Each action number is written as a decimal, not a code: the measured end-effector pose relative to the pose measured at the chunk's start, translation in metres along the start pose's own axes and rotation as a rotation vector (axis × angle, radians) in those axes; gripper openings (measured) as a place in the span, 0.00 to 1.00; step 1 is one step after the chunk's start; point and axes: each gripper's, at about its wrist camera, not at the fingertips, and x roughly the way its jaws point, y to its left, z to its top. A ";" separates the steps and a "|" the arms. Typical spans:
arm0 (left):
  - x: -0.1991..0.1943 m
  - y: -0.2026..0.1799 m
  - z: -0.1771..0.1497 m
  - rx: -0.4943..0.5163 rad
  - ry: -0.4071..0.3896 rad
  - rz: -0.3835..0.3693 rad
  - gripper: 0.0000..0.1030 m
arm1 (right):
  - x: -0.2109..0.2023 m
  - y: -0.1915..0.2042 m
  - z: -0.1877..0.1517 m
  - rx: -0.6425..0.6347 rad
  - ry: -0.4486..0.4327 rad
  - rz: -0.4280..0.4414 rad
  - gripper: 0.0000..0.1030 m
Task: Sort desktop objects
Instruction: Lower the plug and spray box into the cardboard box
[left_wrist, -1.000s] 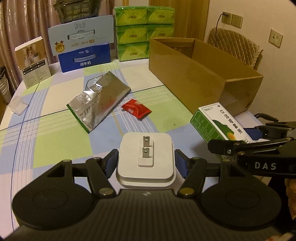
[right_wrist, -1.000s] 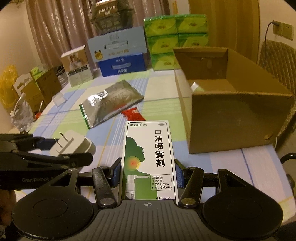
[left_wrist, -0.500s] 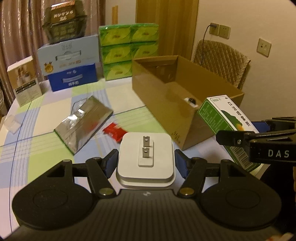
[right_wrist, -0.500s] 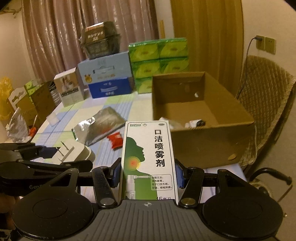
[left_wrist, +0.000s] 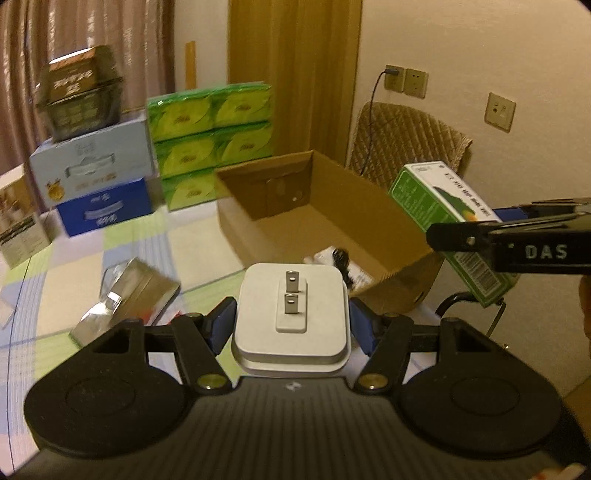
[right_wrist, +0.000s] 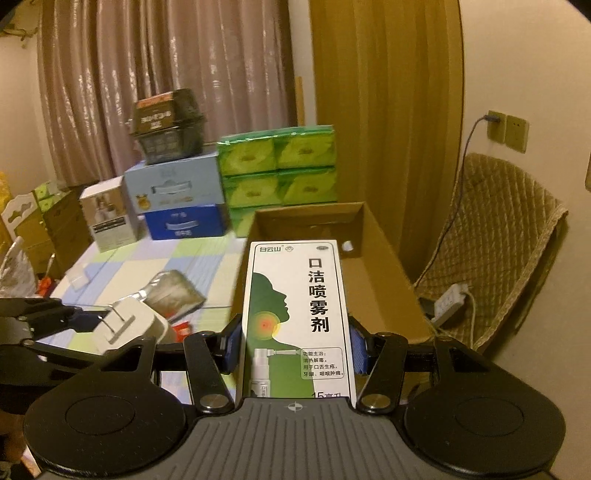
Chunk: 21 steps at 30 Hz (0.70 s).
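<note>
L gripper (left_wrist: 291, 325) is clamped on the white square two-prong plug adapter (left_wrist: 291, 314); R gripper (right_wrist: 295, 347) is clamped on the tall green-white cardboard spray box (right_wrist: 295, 317). Both are held near the open brown cardboard carton (left_wrist: 373, 236). Risk: the grippers sit close together, so they could clash on release, or an item could clip the rim and fall outside.

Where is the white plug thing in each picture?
Left wrist view: the white plug sits bottom centre, clamped between the left gripper's fingers.
Right wrist view: it is at the lower left, held out sideways.
Shared landmark: the open cardboard box, just beyond it in both.
</note>
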 end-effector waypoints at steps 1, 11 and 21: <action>0.005 -0.003 0.006 0.005 -0.002 -0.005 0.59 | 0.003 -0.006 0.003 0.001 0.003 -0.005 0.51; 0.066 -0.016 0.059 0.039 0.004 -0.035 0.59 | 0.059 -0.049 0.034 -0.003 0.049 -0.009 0.51; 0.145 -0.013 0.092 0.085 0.027 -0.041 0.59 | 0.133 -0.088 0.055 0.048 0.107 0.027 0.51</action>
